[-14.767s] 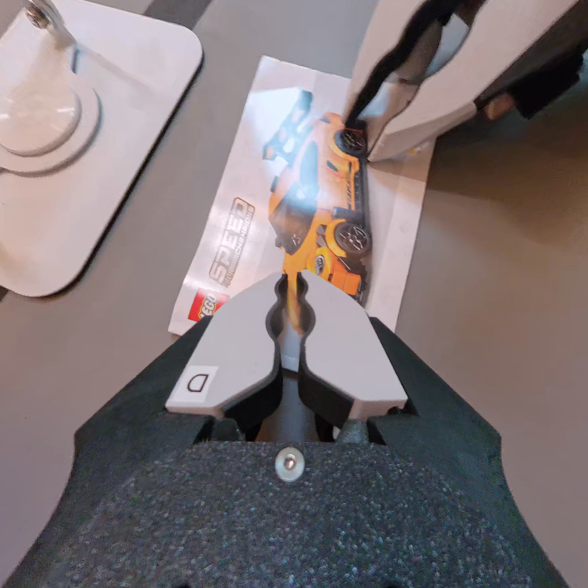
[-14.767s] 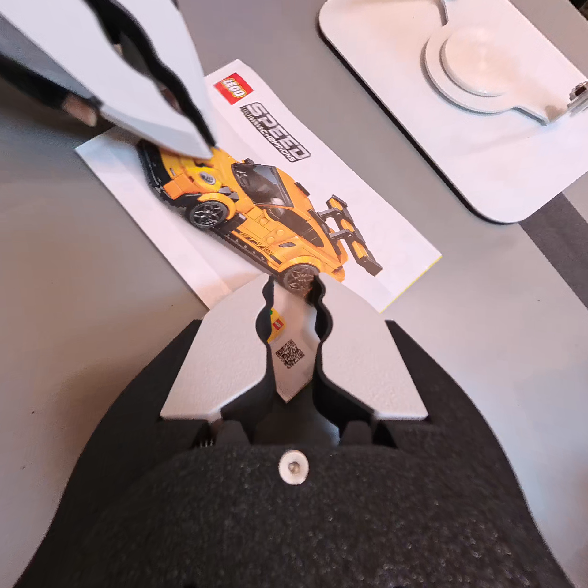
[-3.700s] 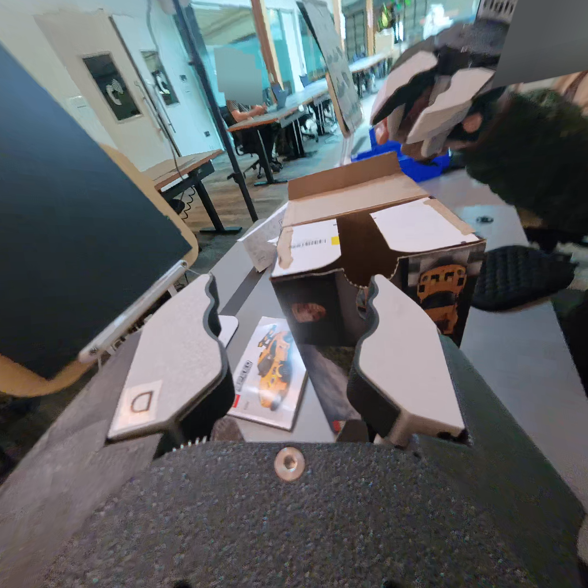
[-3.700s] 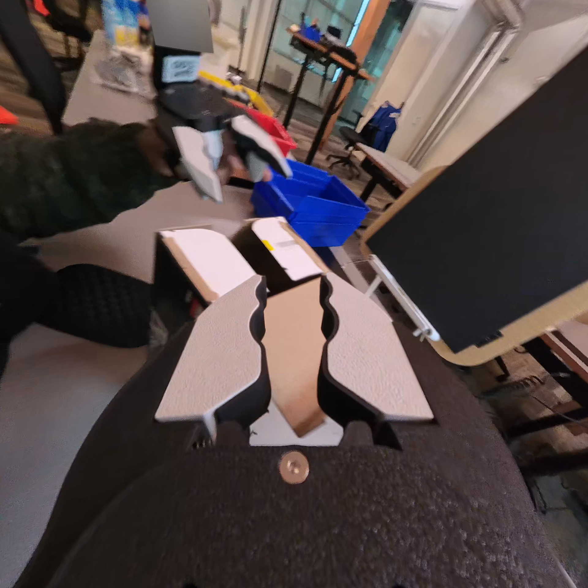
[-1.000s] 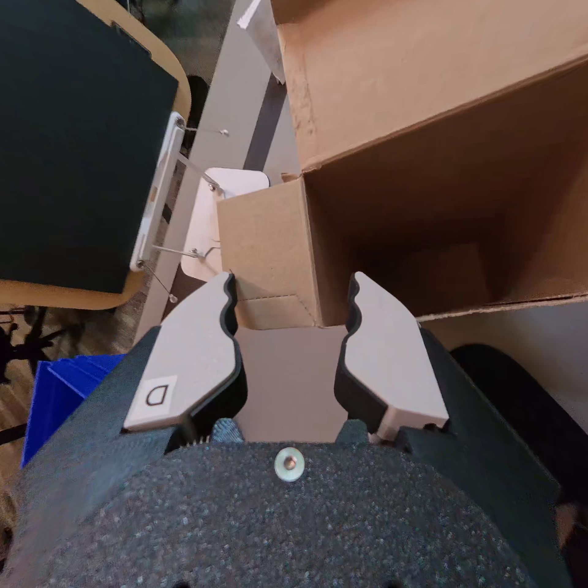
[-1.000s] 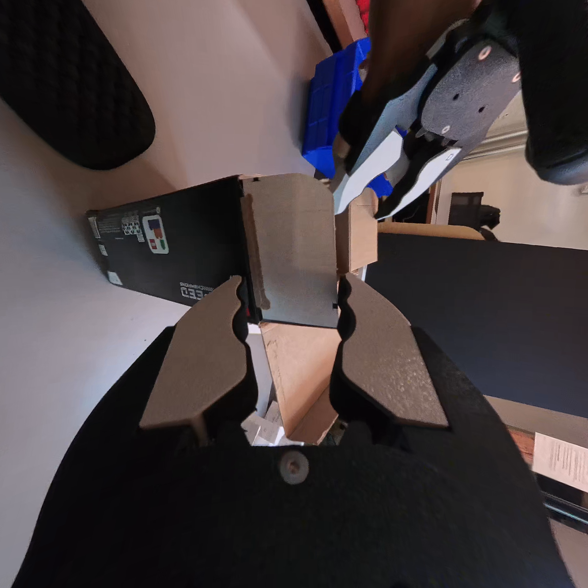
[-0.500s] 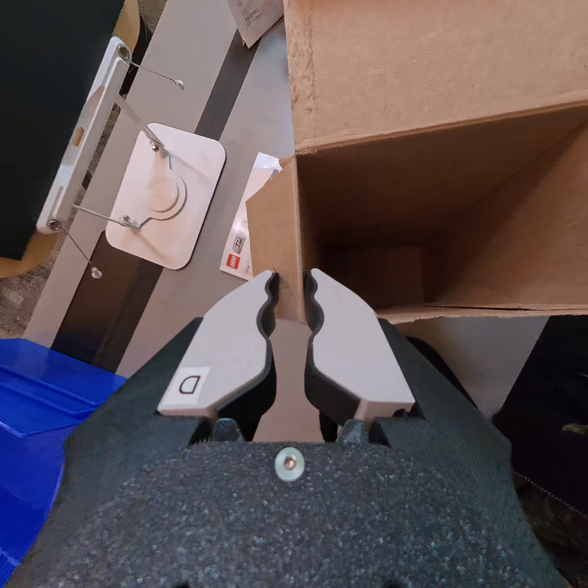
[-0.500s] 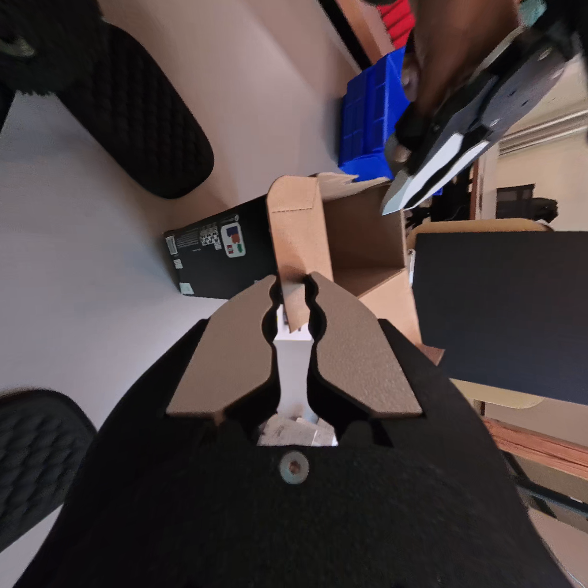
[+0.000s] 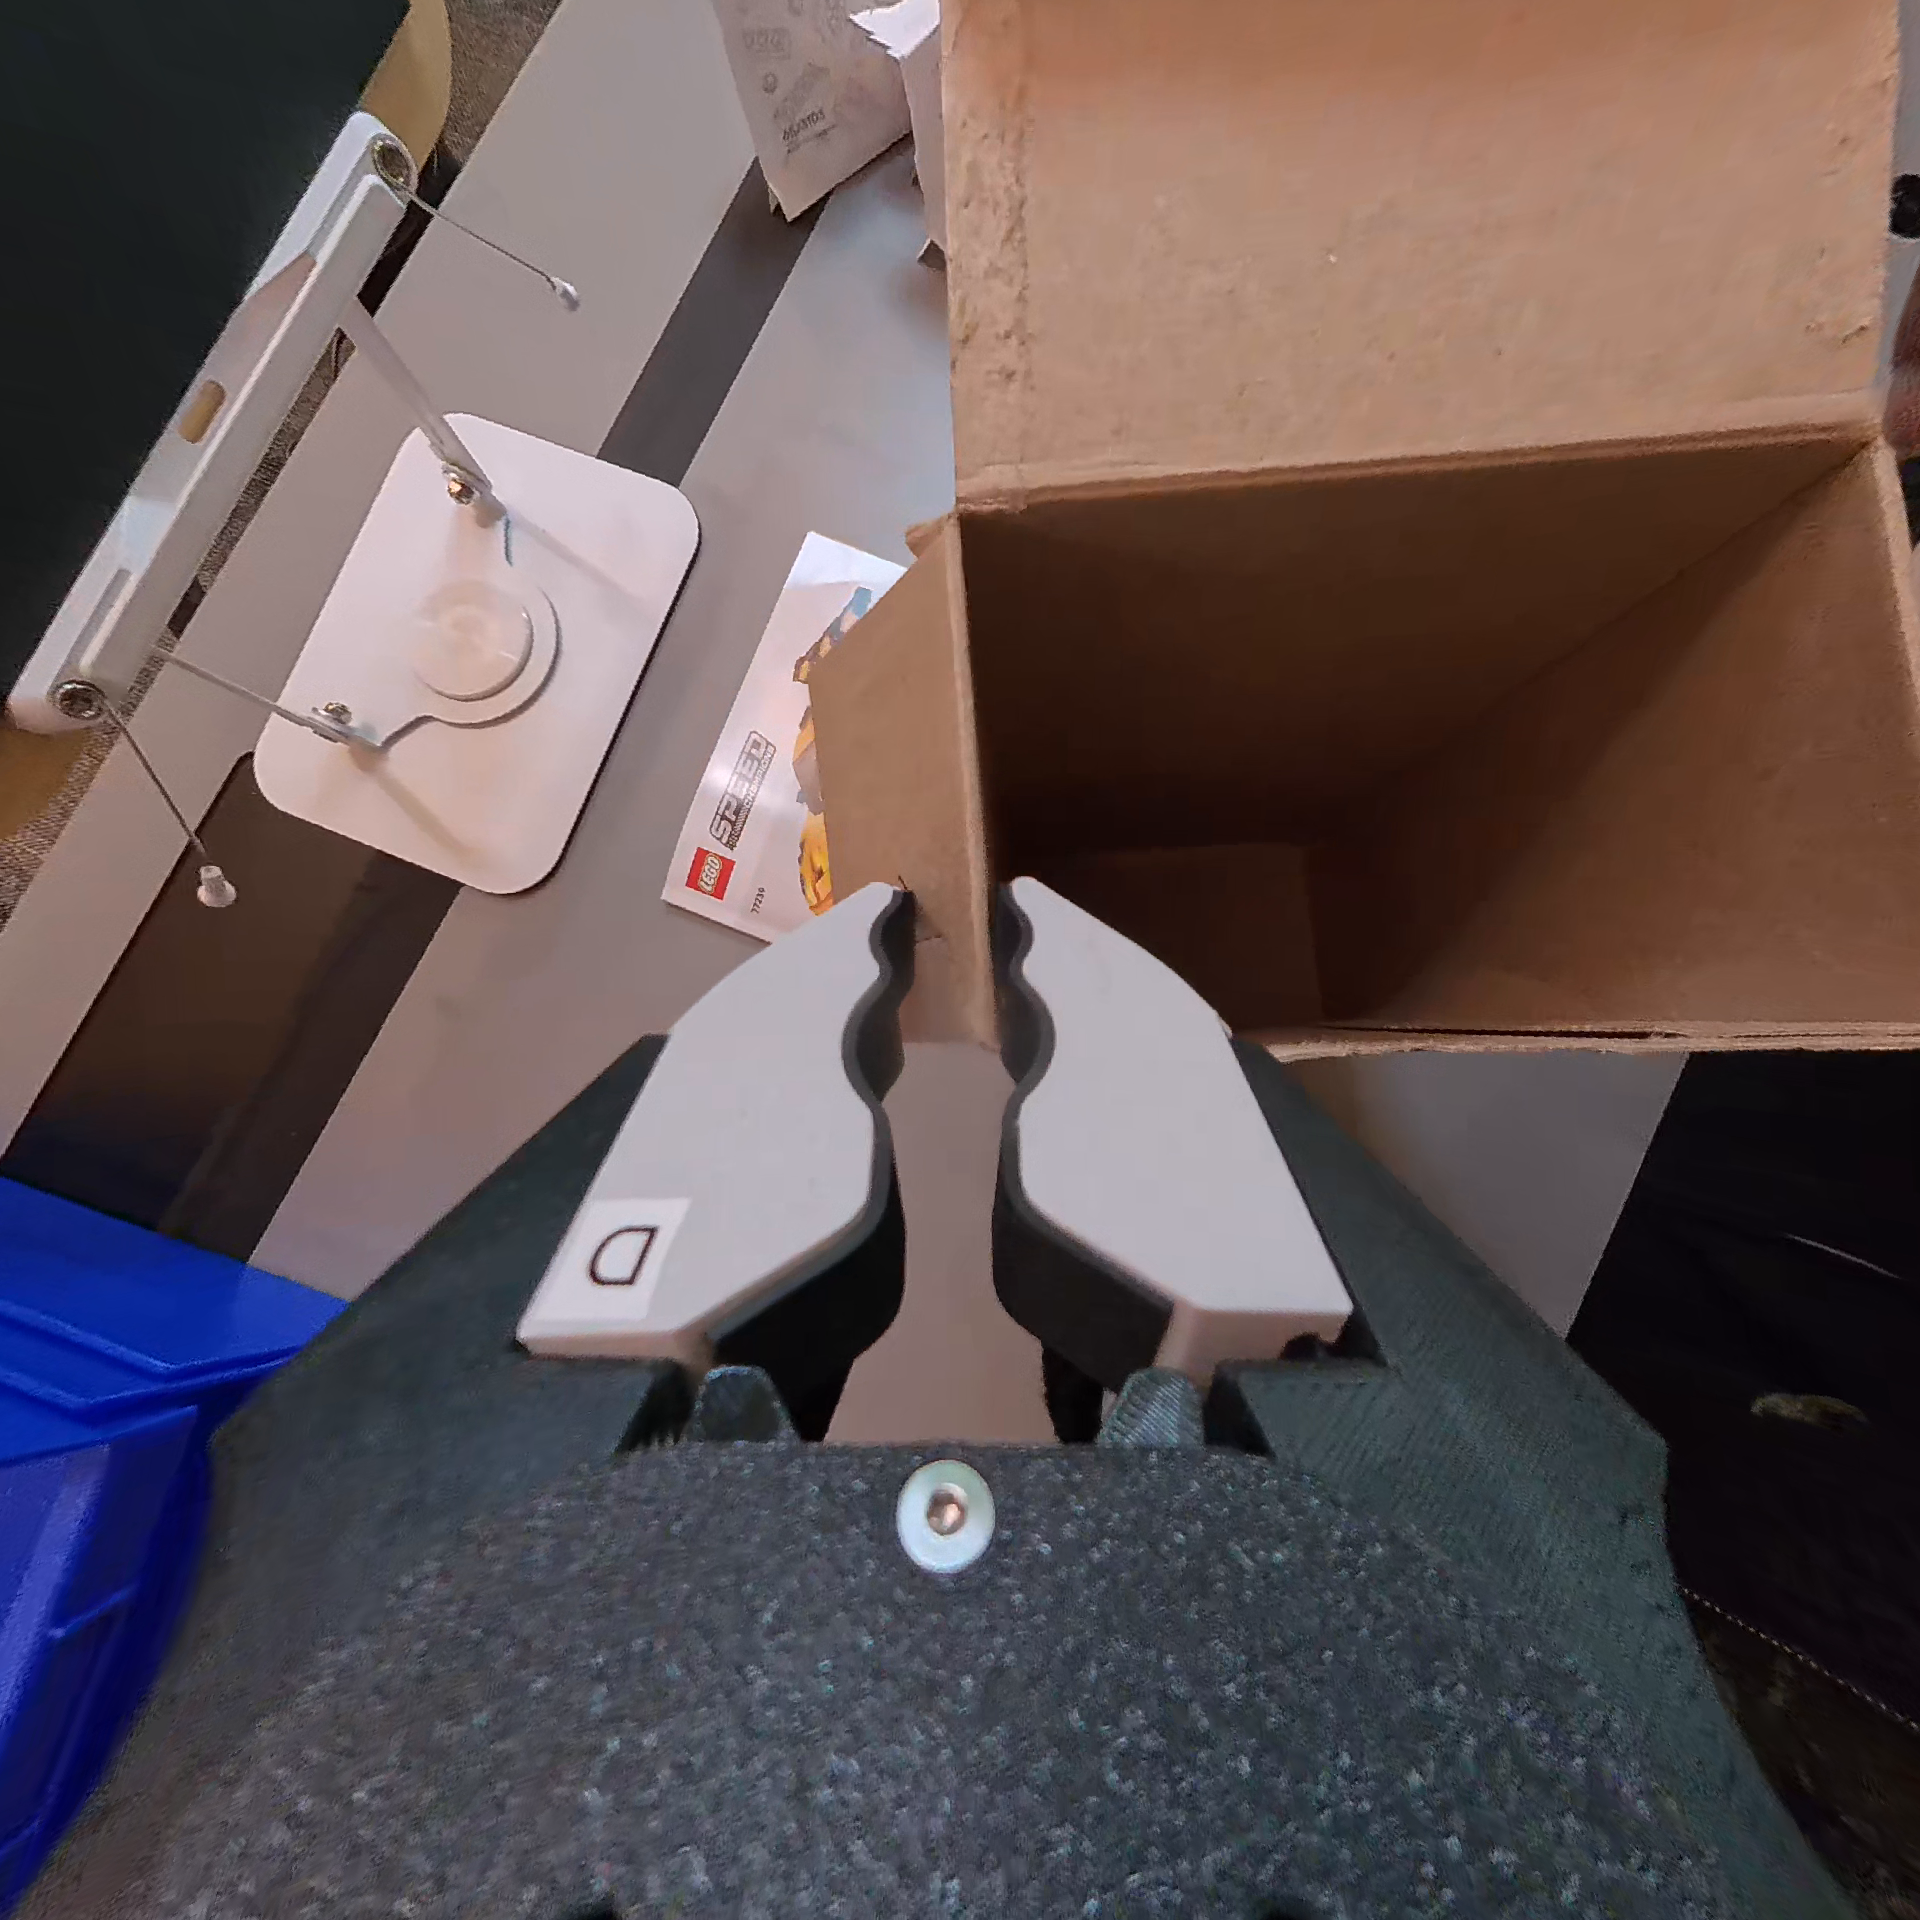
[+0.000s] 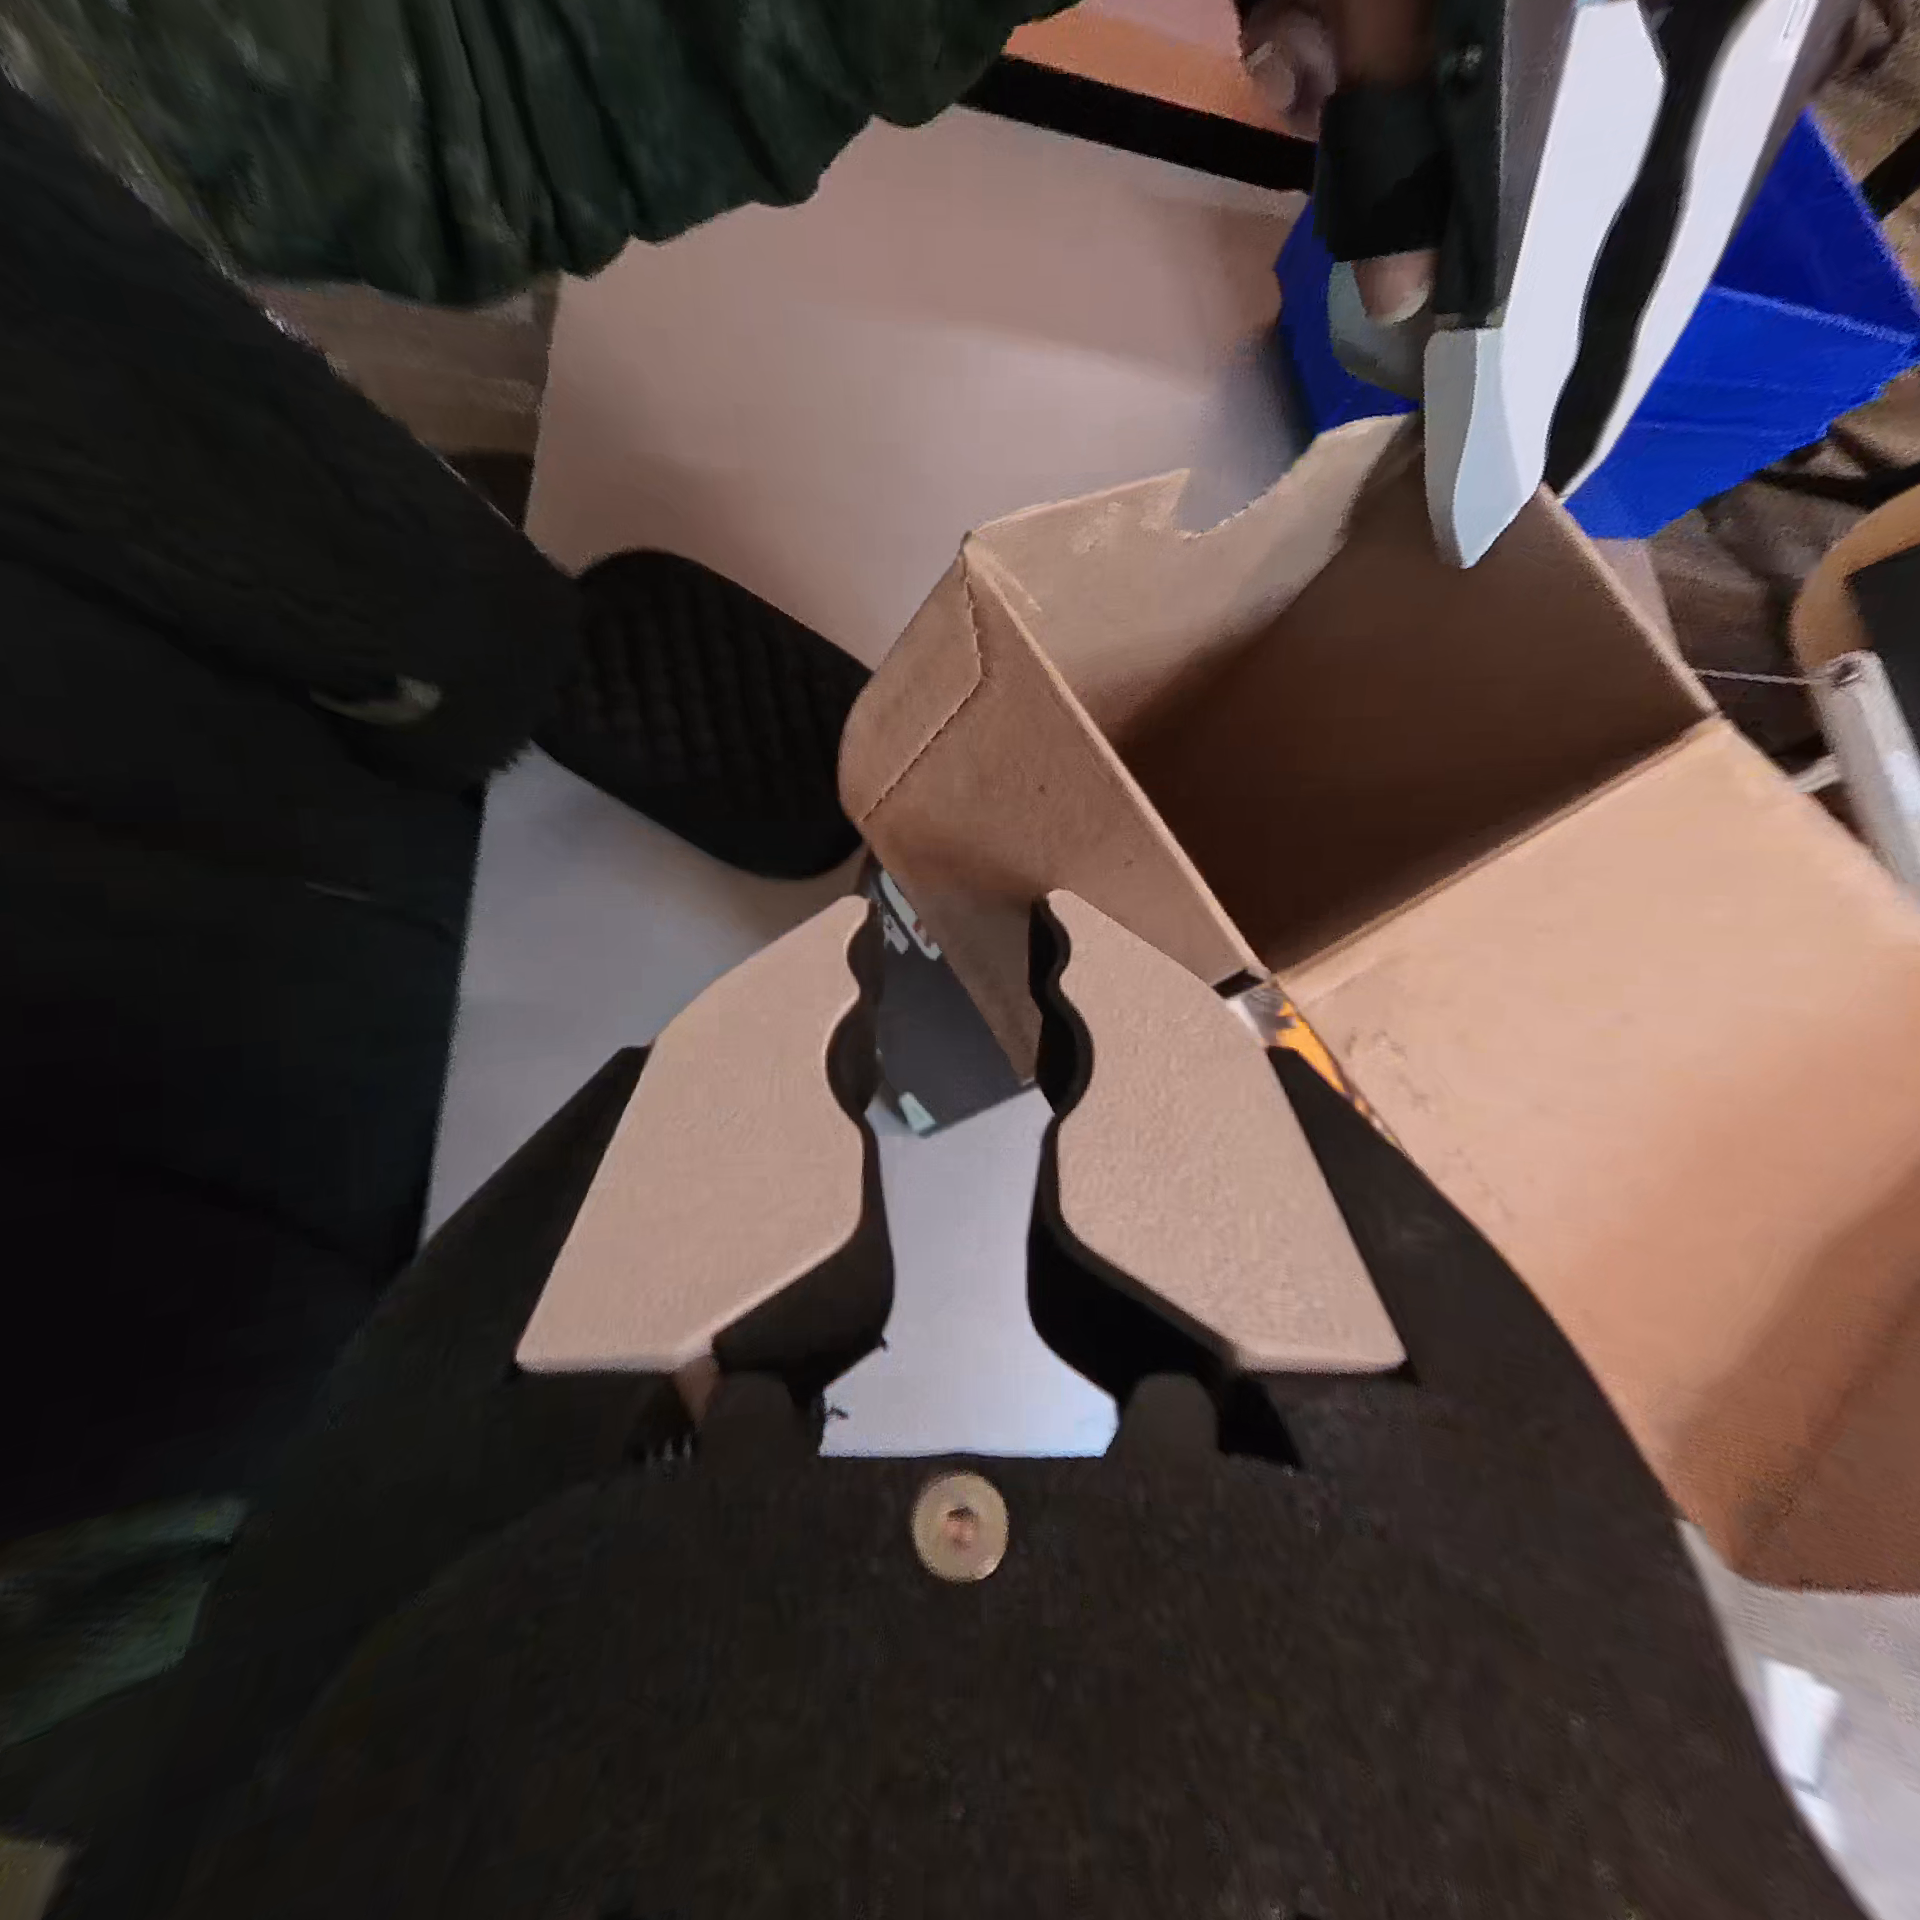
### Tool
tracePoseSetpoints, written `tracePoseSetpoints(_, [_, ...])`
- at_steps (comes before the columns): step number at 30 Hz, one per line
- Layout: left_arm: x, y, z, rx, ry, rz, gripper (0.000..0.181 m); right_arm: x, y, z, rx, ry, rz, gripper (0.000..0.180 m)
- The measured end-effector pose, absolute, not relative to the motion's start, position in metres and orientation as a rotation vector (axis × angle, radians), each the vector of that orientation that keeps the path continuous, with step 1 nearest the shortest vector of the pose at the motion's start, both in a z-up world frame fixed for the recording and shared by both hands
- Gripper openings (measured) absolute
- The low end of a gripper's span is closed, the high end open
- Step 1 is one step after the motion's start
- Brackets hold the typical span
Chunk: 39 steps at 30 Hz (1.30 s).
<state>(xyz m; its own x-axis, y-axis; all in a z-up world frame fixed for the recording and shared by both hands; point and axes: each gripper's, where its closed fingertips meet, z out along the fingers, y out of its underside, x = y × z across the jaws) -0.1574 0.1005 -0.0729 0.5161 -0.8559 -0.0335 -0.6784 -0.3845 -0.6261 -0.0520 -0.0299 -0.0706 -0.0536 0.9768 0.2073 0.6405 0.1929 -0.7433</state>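
a: box (image 9: 1455,727) stands open on the grey tabletop (image 9: 582,1039); its side flap (image 9: 914,790) is pinched in the left gripper (image 9: 951,914). booklet (image 9: 769,758) is half hidden behind that flap.

b: right gripper (image 10: 951,925)?

a: a second ago it clamped the other flap (image 10: 987,790); now its fingers stand apart around it.

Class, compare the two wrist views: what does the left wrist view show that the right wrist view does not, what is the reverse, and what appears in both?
Only the left wrist view: the instruction booklet flat on the table beside the box, and the white stand base.

Only the right wrist view: the black textured pad and a dark green sleeve.

Both: the open cardboard box, the blue bin, and the left hand-held gripper shut on a box flap. The right hand-held gripper straddles another flap.
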Motion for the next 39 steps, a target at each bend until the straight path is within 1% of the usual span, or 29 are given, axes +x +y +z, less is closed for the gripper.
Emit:
tracePoseSetpoints(1, [-0.157, 0.1, -0.073, -2.179, 1.245, -0.408, 0.014, -0.053, -0.032, -0.071, -1.54, -1.763, 0.652, 0.03])
tracePoseSetpoints(3, [-0.155, 0.1, -0.073, -2.186, 1.247, -0.423, 0.014, -0.054, -0.035, -0.071, -1.574, -1.735, 0.714, 0.033])
tracePoseSetpoints(6, [-0.155, 0.101, -0.073, -2.186, 1.246, -0.431, 0.014, -0.054, -0.043, -0.071, -1.632, -1.706, 0.849, 0.046])
tracePoseSetpoints(8, [-0.154, 0.102, -0.073, -2.188, 1.231, -0.446, 0.014, -0.056, -0.046, -0.074, -1.675, -1.665, 0.949, 0.046])
tracePoseSetpoints(11, [-0.155, 0.101, -0.073, -2.185, 1.215, -0.468, 0.015, -0.06, -0.04, -0.077, -1.68, -1.556, 1.025, 0.03])
tracePoseSetpoints(12, [-0.156, 0.101, -0.073, -2.184, 1.215, -0.474, 0.014, -0.061, -0.037, -0.077, -1.684, -1.512, 1.039, 0.022])
tracePoseSetpoints(13, [-0.156, 0.099, -0.073, -2.187, 1.212, -0.492, 0.014, -0.061, -0.029, -0.078, -1.694, -1.462, 1.022, 0.006])
tracePoseSetpoints(14, [-0.156, 0.098, -0.074, -2.189, 1.209, -0.505, 0.014, -0.06, -0.023, -0.078, -1.687, -1.419, 1.008, 0.0])
tracePoseSetpoints(18, [-0.16, 0.096, -0.075, -2.198, 1.21, -0.496, 0.013, -0.061, -0.007, -0.079, -1.639, -1.278, 0.941, 0.0])
tracePoseSetpoints(22, [-0.164, 0.086, -0.077, -2.205, 1.269, -0.595, 0.012, -0.061, 0.009, -0.08, -1.569, -1.148, 0.793, 0.0])
tracePoseSetpoints(30, [-0.164, 0.074, -0.074, -2.171, 1.342, -0.929, 0.019, -0.063, 0.015, -0.08, -1.527, -1.156, 0.674, 0.0])
tracePoseSetpoints(36, [-0.167, 0.07, -0.071, -2.199, 1.294, -1.006, 0.022, -0.049, 0.033, -0.081, -1.529, -1.098, 0.658, 0.0])
tracePoseSetpoints(38, [-0.174, 0.073, -0.07, -2.211, 1.242, -1.002, 0.025, -0.045, 0.035, -0.078, -1.497, -1.085, 0.659, 0.003])
tracePoseSetpoints(39, [-0.178, 0.074, -0.068, -2.201, 1.224, -0.993, 0.028, -0.043, 0.034, -0.076, -1.484, -1.081, 0.674, 0.009])
